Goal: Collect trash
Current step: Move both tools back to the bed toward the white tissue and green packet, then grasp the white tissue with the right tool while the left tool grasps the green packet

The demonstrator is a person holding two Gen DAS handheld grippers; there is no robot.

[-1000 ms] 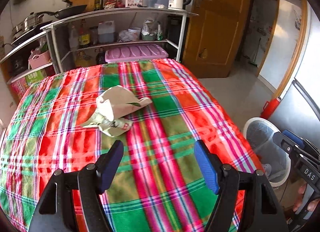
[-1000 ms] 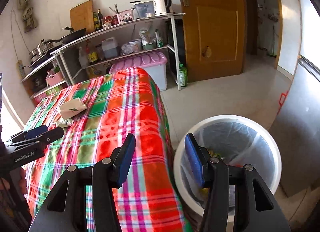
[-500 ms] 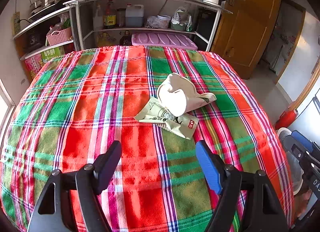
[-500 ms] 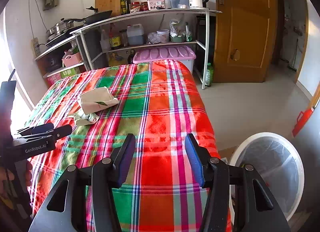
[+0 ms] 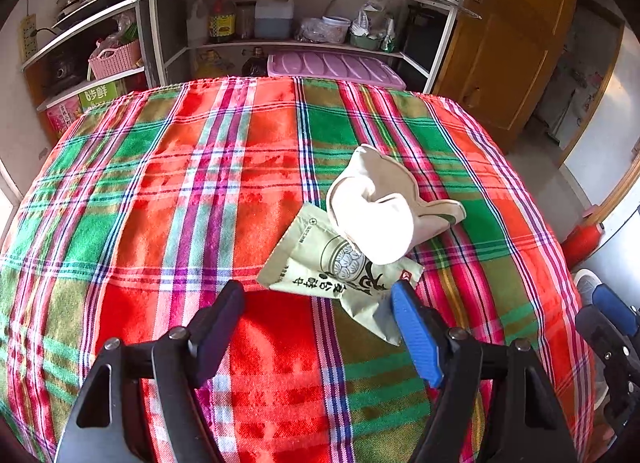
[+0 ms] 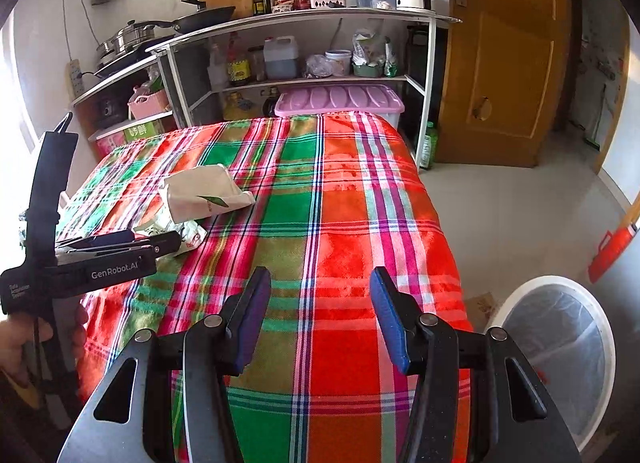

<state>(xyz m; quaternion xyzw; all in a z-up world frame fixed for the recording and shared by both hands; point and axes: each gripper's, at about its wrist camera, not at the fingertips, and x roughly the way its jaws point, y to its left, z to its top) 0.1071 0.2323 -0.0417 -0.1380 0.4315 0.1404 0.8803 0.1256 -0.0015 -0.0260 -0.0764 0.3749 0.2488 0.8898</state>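
A pale green printed wrapper point(image 5: 320, 263) lies flat on the plaid tablecloth point(image 5: 180, 191), with a crumpled white paper bag point(image 5: 376, 215) resting on its far edge. My left gripper point(image 5: 316, 289) hovers just short of the wrapper. Its jaws are closing, the wrapper's near edge lies between the fingertips, and the pads do not press on it. In the right wrist view the bag point(image 6: 204, 191) and wrapper point(image 6: 188, 233) sit at the left, with the left gripper point(image 6: 132, 241) at them. My right gripper point(image 6: 320, 277) stands open over bare cloth, holding nothing.
A white bin point(image 6: 516, 295) with a clear liner stands on the floor by the table's right corner. Behind the table are a metal shelf rack point(image 6: 304, 19) full of kitchenware and a pink-lidded box point(image 6: 340, 99). A wooden door point(image 6: 500, 63) is at the right.
The left gripper moved in and down toward the wrapper, which now sits at its fingertips. The right gripper swung left from above the bin to above the table.
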